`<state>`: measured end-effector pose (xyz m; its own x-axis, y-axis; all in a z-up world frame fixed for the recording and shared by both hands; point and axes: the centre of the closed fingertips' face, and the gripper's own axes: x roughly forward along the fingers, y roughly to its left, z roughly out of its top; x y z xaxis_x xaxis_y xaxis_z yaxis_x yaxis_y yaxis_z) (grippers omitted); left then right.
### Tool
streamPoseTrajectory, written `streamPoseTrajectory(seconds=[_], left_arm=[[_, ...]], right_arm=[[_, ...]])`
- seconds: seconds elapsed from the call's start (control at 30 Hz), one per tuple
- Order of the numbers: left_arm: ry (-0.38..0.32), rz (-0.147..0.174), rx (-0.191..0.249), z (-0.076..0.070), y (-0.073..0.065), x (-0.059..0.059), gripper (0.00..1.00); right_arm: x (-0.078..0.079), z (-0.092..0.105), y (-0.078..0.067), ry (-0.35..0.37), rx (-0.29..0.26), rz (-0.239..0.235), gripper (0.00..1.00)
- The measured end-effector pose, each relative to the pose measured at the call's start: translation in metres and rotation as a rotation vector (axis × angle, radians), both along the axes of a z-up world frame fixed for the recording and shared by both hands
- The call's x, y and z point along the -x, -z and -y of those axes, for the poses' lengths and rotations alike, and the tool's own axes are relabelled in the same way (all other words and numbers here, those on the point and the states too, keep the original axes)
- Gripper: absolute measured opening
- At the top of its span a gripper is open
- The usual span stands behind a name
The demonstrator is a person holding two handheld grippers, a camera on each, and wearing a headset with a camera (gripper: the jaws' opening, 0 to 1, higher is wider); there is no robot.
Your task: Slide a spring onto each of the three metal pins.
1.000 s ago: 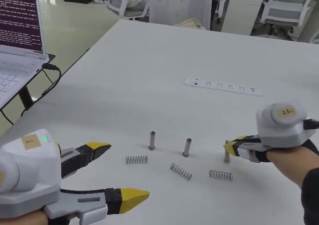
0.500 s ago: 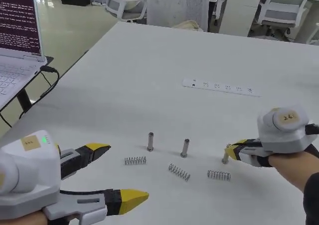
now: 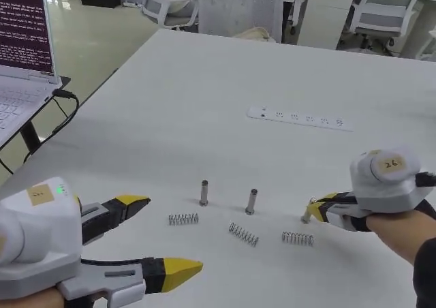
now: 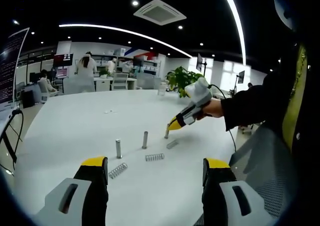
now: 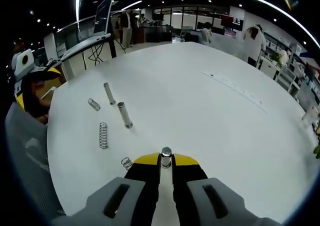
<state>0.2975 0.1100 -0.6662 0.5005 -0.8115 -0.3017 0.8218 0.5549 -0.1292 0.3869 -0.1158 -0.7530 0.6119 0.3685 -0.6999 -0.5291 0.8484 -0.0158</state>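
- the right gripper [image 3: 308,214] reaches in low over the white worktop [image 3: 204,103] from the right, its yellow-tipped jaws pressed together on the right-hand pin [image 3: 306,217].
- in the right gripper view the jaws pinch that pin [image 5: 166,154] between their tips, and its rounded top pokes up just above them.
- in the left gripper view the same pin [image 4: 167,131] has its foot on the worktop, with the right gripper [image 4: 175,124] holding it near the top.
- the left gripper [image 3: 174,233] hangs at the near left, jaws spread wide and holding nothing; it is well short of the parts.
- the left pin [image 3: 204,193] and the middle pin [image 3: 251,202] stand upright and bare, apart from each other in a row with the held pin.
- three springs lie flat on the worktop, none of them on a pin: the left spring [image 3: 183,219] just in front of the left pin, the middle spring [image 3: 243,234] at a slant in front of the middle pin, and the right spring [image 3: 298,238] in front of the held pin, near the right gripper's jaws.
- a white power strip [image 3: 300,118] lies farther back on the worktop, well apart from the pins.
- an open laptop [image 3: 20,56] sits off the left edge, with a black cable [image 3: 68,100] running from it.
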Motion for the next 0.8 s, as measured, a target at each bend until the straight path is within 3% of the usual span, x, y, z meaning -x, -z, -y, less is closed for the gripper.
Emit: streamPoseTrajectory(seconds=[0.47, 0.8], left_arm=[[0.005, -0.003, -0.004, 0.001, 0.002, 0.001, 0.74], [0.009, -0.005, -0.006, 0.001, 0.002, 0.001, 0.74]], right_arm=[[0.01, 0.001, 0.007, -0.008, 0.0, -0.014, 0.07], [0.027, 0.001, 0.014, -0.017, -0.019, -0.03, 0.07]])
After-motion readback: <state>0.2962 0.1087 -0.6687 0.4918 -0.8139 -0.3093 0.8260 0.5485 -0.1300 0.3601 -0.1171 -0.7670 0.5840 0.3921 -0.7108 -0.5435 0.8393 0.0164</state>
